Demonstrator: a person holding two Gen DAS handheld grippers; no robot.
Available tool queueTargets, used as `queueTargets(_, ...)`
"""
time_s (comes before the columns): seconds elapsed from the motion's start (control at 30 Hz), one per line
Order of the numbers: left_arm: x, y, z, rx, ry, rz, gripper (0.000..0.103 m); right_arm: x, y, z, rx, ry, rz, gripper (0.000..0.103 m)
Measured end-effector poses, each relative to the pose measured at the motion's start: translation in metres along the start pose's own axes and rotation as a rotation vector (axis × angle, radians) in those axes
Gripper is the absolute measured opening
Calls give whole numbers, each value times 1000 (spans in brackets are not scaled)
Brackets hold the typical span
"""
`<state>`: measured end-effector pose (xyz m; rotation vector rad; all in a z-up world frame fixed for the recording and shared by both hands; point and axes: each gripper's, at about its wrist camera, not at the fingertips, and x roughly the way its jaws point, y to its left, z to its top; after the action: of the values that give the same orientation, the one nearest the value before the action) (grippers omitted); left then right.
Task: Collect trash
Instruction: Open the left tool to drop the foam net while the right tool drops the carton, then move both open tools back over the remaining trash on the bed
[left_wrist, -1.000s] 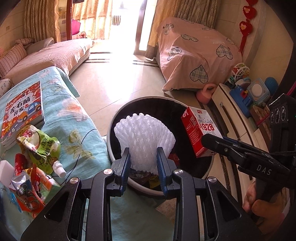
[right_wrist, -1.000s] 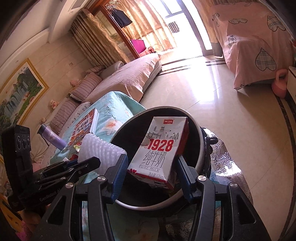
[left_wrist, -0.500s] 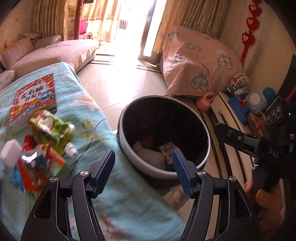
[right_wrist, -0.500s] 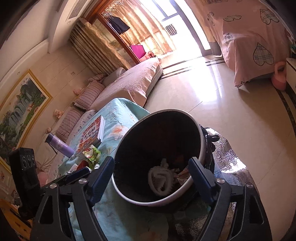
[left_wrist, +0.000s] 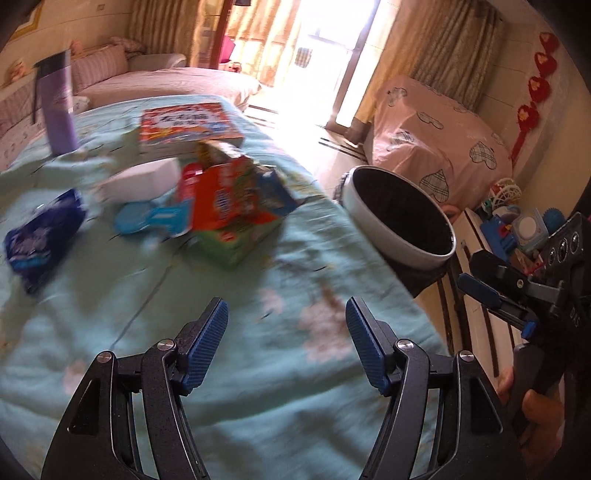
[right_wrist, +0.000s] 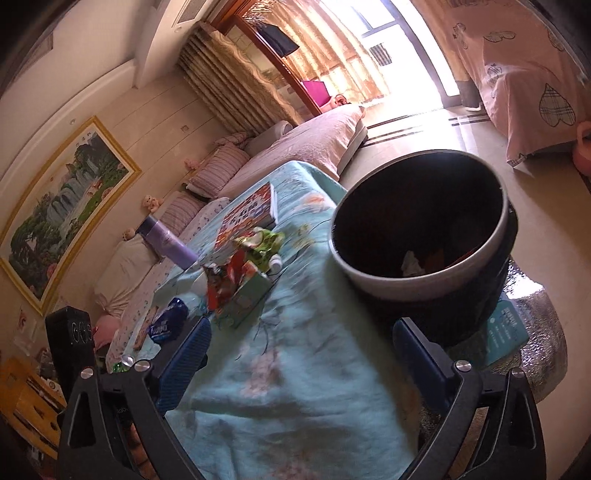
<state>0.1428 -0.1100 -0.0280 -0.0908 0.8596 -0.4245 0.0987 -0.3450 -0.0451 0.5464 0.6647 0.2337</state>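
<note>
A round bin (left_wrist: 402, 218) with a white rim stands beside the teal-covered table (left_wrist: 258, 332); it also shows in the right wrist view (right_wrist: 424, 236), with trash inside. A pile of wrappers and cartons (left_wrist: 232, 206) lies on the table, also seen in the right wrist view (right_wrist: 243, 277). A blue packet (left_wrist: 44, 232) lies to its left. My left gripper (left_wrist: 286, 347) is open and empty over the cloth, short of the pile. My right gripper (right_wrist: 301, 358) is open and empty near the bin; it also shows in the left wrist view (left_wrist: 491, 299).
A book (left_wrist: 188, 123) and a purple bottle (left_wrist: 59, 107) stand on the table's far side. A white block (left_wrist: 140, 181) lies by the pile. A sofa (left_wrist: 166, 81), a pink-covered piece of furniture (left_wrist: 436, 136) and toys (left_wrist: 517, 225) surround the floor.
Both grippers let go of the white foam net and the milk carton into the bin and opened. Both then swung left, away from the bin toward the trash pile on the table.
</note>
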Motion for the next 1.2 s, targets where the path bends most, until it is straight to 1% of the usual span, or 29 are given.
queueTargets(0.17, -23, 34, -15, -29, -35, 62, 68, 14, 36, -21, -63, 3, 21, 100)
queueTargets(0.33, -36, 65, -26, -80, -48, 90, 68, 28, 64, -35, -117, -4, 48, 100)
queueTargets(0.47, -41, 84, -32, -113, -54, 114, 68, 44, 84, -42, -161, 28, 44, 100)
queueTargets(0.5, -42, 89, -33, -120, -56, 118, 68, 48, 88, -43, -173, 30, 32, 100)
queueTargets(0.6, -46, 102, -35, -144, -63, 142, 68, 61, 95, -46, -180, 60, 17, 100)
queueTargets(0.73, -50, 117, -38, -159, -75, 195, 68, 72, 100, -46, -187, 49, -5, 100)
queueTargets(0.83, -52, 131, -36, -175, -78, 229, 68, 78, 103, -43, -191, 37, -5, 100)
queueTargets(0.9, -53, 141, -32, -190, -82, 240, 68, 83, 105, -39, -195, 31, -11, 100)
queueTargets(1.0, -52, 156, -23, -195, -79, 257, 69, 94, 108, -31, -204, 44, -15, 99)
queueTargets(1.13, -45, 175, -4, -185, -77, 287, 81, 105, 111, -18, -223, 39, -23, 99)
queueTargets(1.2, -38, 183, 6, -182, -71, 300, 81, 111, 113, -12, -230, 39, -23, 99)
